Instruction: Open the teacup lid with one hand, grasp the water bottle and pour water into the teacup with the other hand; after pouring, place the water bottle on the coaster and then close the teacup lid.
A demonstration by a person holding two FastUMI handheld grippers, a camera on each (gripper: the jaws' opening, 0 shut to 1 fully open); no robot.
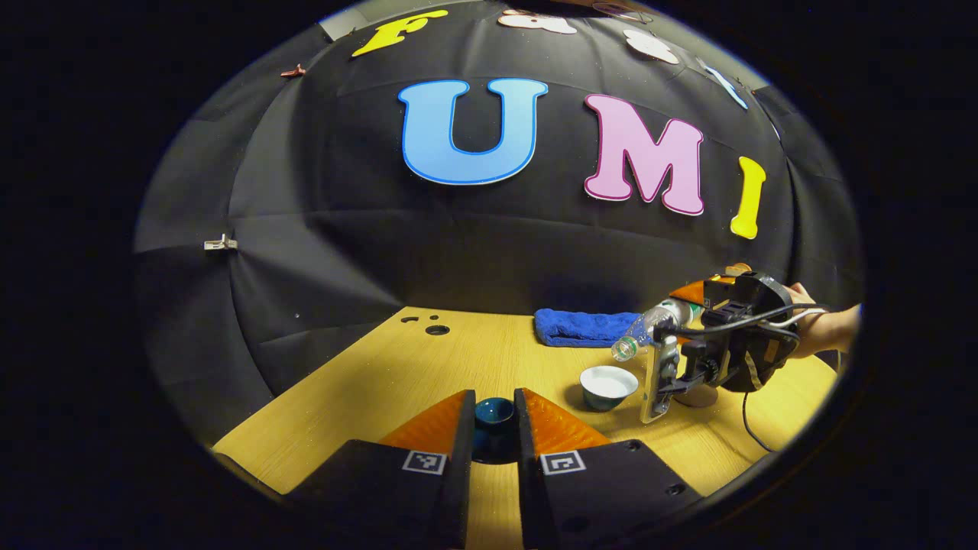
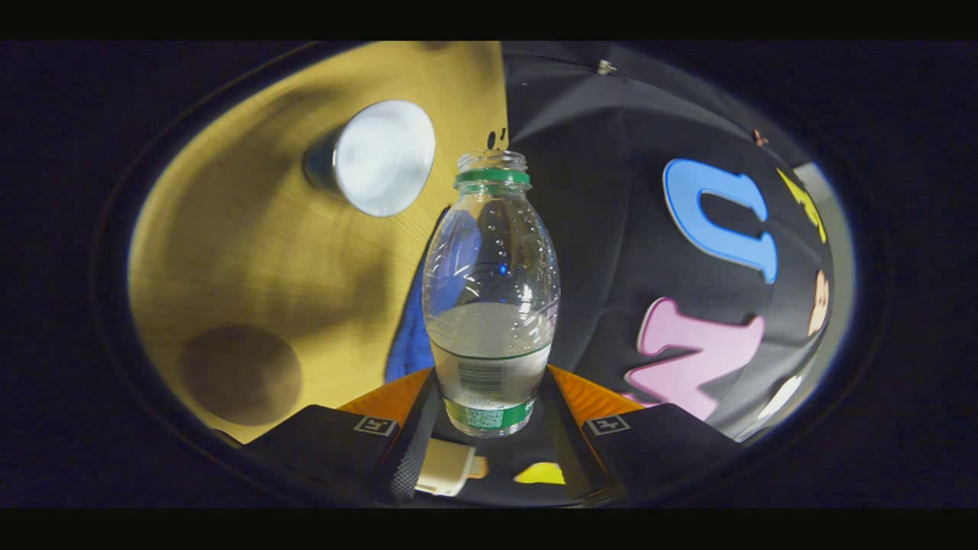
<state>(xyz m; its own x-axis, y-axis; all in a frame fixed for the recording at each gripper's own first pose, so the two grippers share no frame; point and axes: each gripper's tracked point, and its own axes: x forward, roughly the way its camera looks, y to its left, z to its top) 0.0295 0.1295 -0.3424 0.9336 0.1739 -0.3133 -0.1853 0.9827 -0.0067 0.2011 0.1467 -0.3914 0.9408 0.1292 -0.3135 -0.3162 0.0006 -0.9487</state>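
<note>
1. Left gripper: fingers narrow, clamped on teacup lid, held between the tips.
2. Right gripper: fingers closed on water bottle near its base; bottle tipped, uncapped.
3. Teacup open, beyond and right of the left fingers, below bottle mouth.
4. Handling (est.): bottle thin, squashy, part-full; grip low and lightly. Cup and lid probably breakable.

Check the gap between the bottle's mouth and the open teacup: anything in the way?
Nothing visible. The water bottle tilts with its mouth just above the open teacup; the left gripper holds the lid aside.
</note>
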